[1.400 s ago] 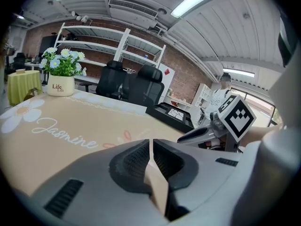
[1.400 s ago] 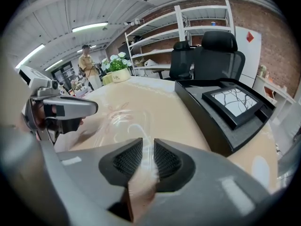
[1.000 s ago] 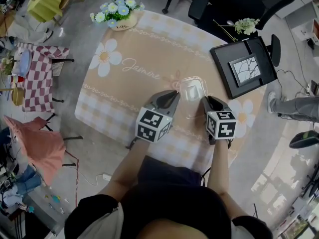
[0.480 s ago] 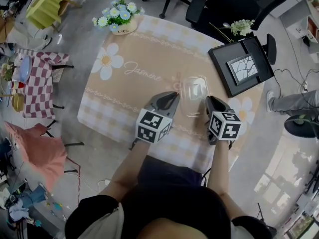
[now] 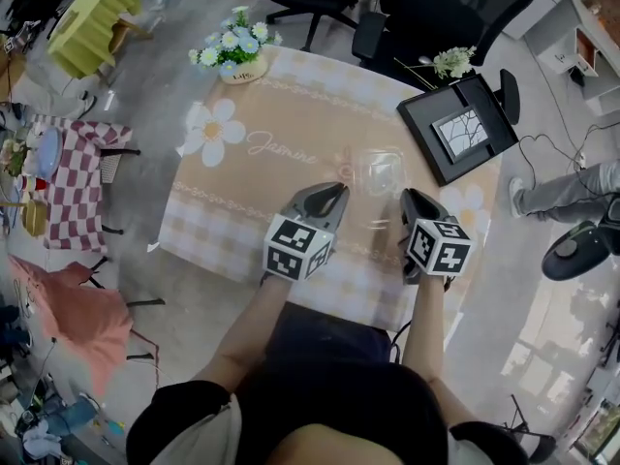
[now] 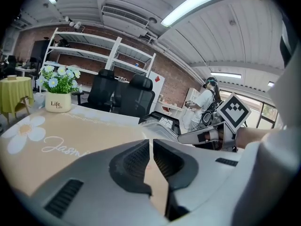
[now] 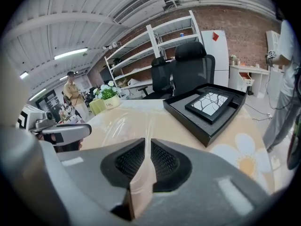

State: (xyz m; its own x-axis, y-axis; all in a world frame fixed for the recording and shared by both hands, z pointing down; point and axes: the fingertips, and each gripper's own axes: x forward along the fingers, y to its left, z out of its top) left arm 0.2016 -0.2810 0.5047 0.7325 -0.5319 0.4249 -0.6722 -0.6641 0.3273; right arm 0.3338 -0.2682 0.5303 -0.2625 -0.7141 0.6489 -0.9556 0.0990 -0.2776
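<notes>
Plastic (image 5: 376, 174), clear, blurred, outline barely traceable

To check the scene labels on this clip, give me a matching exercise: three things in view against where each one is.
1 white pot of blue and white flowers
2 flat black tray with a framed picture
3 clear plastic bag

A pinched by left gripper and right gripper
B right edge of the beige table
C table's far left corner

Pairs: 1-C, 2-B, 3-A

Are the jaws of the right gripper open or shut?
Shut. In the right gripper view, the right gripper has its jaws pressed together on the edge of a thin clear plastic film that runs forward.
</notes>
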